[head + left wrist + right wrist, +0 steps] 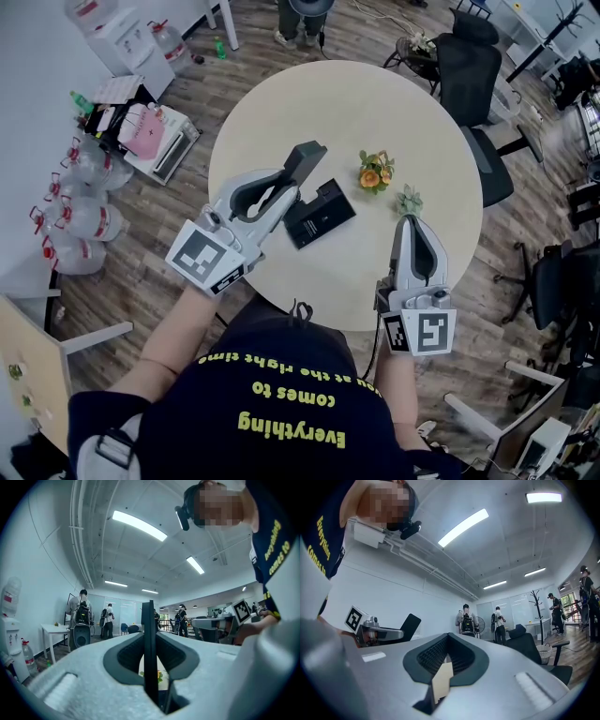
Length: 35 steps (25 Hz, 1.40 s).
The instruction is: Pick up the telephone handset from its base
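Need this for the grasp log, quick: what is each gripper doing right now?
Left gripper: closed on the handset.
Right gripper: closed, holding nothing.

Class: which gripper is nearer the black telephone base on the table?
Left. The left gripper, holding the telephone handset, is right beside the telephone base, on its left in the head view; the right gripper sits farther away on its right.
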Each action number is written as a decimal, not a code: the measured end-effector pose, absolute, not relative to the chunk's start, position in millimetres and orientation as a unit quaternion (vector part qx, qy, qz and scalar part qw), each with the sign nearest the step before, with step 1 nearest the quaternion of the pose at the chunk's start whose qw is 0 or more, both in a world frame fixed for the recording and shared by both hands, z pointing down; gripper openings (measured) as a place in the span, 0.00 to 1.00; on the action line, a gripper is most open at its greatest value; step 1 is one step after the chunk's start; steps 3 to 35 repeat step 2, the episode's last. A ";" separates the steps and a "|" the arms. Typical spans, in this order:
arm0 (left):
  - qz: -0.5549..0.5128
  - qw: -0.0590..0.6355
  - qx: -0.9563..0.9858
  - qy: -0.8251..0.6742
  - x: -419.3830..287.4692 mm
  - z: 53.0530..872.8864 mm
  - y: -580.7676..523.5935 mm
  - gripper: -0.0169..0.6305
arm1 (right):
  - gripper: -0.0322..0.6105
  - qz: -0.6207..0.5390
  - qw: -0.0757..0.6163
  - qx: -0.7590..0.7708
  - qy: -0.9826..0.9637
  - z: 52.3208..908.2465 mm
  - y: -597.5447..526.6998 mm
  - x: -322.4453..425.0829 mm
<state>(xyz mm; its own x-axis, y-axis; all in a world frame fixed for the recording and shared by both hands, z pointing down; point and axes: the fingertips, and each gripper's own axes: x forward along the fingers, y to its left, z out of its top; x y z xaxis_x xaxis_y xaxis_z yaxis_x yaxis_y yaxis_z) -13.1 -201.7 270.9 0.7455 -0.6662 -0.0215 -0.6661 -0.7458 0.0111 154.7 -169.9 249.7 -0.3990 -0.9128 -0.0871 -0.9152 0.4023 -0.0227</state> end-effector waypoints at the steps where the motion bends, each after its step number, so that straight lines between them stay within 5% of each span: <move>1: -0.012 0.001 0.934 -0.356 -12.7 271.2 -201.9 0.15 | 0.07 0.014 0.043 -0.547 0.836 250.0 -169.8 155.2; 35: -0.012 0.001 0.934 -0.356 -12.3 271.6 -202.0 0.15 | 0.07 0.015 0.043 -0.548 0.836 250.2 -169.7 155.7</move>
